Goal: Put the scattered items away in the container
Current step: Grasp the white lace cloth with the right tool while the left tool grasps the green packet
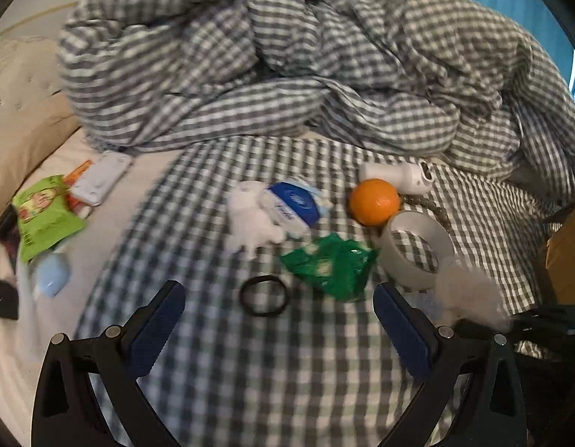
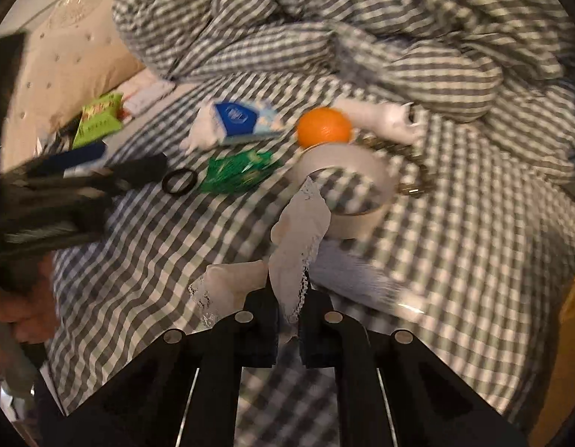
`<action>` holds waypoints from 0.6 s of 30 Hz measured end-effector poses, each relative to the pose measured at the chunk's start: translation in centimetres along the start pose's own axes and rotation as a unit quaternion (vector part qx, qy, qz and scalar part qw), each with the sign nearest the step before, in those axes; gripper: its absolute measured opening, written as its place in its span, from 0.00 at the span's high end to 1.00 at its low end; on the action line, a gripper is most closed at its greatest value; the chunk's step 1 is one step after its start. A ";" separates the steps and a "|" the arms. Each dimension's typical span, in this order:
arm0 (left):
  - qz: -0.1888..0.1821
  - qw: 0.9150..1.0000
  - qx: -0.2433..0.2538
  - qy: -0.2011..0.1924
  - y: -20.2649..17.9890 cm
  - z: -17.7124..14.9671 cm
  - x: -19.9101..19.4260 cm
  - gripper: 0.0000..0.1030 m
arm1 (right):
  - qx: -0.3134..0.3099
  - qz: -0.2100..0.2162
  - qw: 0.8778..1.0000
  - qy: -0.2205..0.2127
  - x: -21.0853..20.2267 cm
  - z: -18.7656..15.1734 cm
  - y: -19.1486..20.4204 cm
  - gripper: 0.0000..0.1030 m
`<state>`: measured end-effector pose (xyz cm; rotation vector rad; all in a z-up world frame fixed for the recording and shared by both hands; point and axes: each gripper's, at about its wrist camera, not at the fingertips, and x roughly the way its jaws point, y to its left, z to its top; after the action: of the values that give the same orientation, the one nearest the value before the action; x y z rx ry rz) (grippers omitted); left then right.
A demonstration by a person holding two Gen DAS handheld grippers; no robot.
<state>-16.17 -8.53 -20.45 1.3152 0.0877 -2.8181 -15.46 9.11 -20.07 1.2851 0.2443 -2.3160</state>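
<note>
Small items lie scattered on a grey-checked bed sheet (image 1: 250, 372). My left gripper (image 1: 280, 292) is open, its blue pads on either side of a black hair tie (image 1: 264, 295) just below it. Past the tie lie a green wrapper (image 1: 332, 266), a blue-and-white tissue pack (image 1: 283, 205), an orange (image 1: 374, 201), a roll of clear tape (image 1: 417, 247) and a white bottle (image 1: 399, 177). My right gripper (image 2: 289, 298) is shut on a white lace-edged cloth (image 2: 302, 231), which stands up in front of the tape roll (image 2: 347, 186). The left gripper's fingers (image 2: 138, 171) show blurred beside the hair tie (image 2: 180, 181).
A crumpled checked duvet (image 1: 287, 56) is heaped behind the items. A green packet (image 1: 45, 212), a white box (image 1: 101, 182) and a pale blue case (image 1: 52, 273) lie at the left. A brown cardboard box (image 1: 566, 253) stands at the right edge. A bead string (image 2: 399, 152) trails beside the tape.
</note>
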 end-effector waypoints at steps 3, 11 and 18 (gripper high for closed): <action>-0.002 1.000 0.020 0.003 -1.8 0.3 1.4 0.00 | 0.008 -0.006 1.000 -0.018 -2.0 0.3 -1.1 0.93; -0.031 0.999 0.033 0.017 -4.0 1.1 5.0 0.04 | 0.013 -0.022 0.997 -0.068 -7.5 1.3 -2.6 0.93; -0.007 0.997 0.062 0.051 -4.6 0.7 8.5 0.46 | 0.017 -0.027 0.995 -0.095 -10.6 1.6 -3.2 0.93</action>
<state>-22.45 -3.98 -26.35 1.4890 -0.0769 -2.8089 -13.49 14.70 -10.63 1.0763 0.1790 -2.4782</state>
